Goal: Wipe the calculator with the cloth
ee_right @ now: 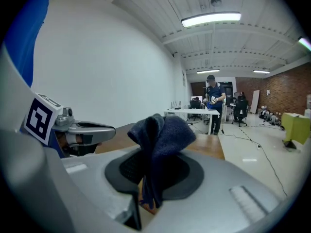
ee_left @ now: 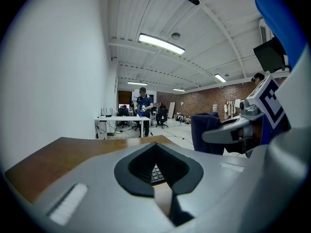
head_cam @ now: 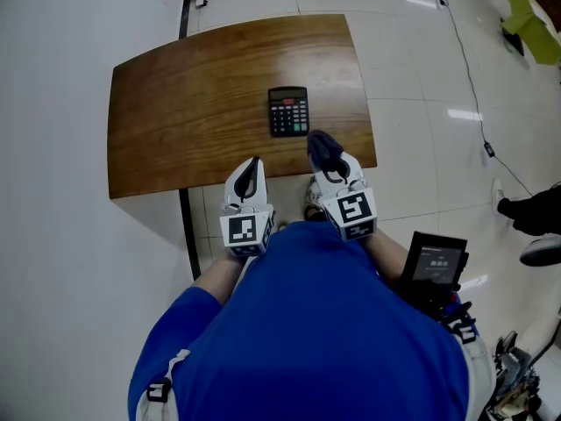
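At the near edge of the wooden table (head_cam: 193,103), we hold 2 grippers side by side, both pointing away from our body. The black calculator (head_cam: 288,111) lies flat on the right part of the tabletop with its keys up and its display at the far end, nearer to the near edge than to the far one.

Our right gripper (head_cam: 329,167) pinches a dark blue cloth (head_cam: 322,146) between its fingers. In the right gripper view the cloth bunches up above the jaws and a fold of it hangs down through the gap between the dark pads. From the head view, the cloth sits just beside the calculator's near right corner; we cannot tell whether it touches the calculator or hangs above it.

Our left gripper (head_cam: 252,167) is left of the right one and apart from it, with its tip over the table's near edge. Its fingers are pressed together at the tip and hold nothing; in the left gripper view, a few calculator keys show through the dark opening behind the tip, and the cloth shows off to the right.

A black device with a screen (head_cam: 434,266) sits at our right hip, and a thin cable (head_cam: 469,77) runs across the pale floor right of the table.
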`<state>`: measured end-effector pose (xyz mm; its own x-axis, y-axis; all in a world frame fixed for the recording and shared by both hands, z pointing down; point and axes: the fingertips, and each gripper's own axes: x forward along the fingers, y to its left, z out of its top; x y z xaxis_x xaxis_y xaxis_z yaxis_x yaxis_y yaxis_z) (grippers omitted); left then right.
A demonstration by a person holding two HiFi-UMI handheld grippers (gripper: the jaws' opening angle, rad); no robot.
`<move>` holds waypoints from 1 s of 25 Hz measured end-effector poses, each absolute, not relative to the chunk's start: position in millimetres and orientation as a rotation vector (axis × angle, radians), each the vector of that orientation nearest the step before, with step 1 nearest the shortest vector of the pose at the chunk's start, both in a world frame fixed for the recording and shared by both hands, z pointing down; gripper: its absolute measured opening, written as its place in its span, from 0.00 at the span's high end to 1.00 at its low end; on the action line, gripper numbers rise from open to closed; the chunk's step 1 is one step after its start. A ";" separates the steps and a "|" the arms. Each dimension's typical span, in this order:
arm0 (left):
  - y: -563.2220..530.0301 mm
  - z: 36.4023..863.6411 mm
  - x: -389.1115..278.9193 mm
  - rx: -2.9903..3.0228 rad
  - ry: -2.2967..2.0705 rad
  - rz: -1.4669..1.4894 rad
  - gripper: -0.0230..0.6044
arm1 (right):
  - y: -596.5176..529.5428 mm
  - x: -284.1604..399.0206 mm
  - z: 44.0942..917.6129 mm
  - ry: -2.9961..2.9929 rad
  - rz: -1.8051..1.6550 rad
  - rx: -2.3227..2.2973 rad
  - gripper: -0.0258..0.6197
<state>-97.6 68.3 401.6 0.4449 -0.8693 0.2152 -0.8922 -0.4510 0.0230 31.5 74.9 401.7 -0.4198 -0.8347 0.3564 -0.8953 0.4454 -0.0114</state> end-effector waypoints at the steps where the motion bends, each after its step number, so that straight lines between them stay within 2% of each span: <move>1: 57.2 404.1 -91.8 2.548 -1.572 0.276 0.95 | 64.0 37.3 403.8 -2.408 0.300 1.472 0.85; 8: -17.7 421.1 -50.3 2.512 -1.592 0.375 0.95 | -10.2 76.7 431.9 -2.432 0.409 1.398 0.85; 16: -45.1 435.4 -57.5 2.475 -1.547 0.450 0.95 | -37.7 67.8 446.7 -2.394 0.490 1.352 0.85; 25: -72.4 489.3 -65.6 2.501 -1.371 0.572 0.95 | -76.0 53.1 487.7 -2.264 0.601 1.339 0.85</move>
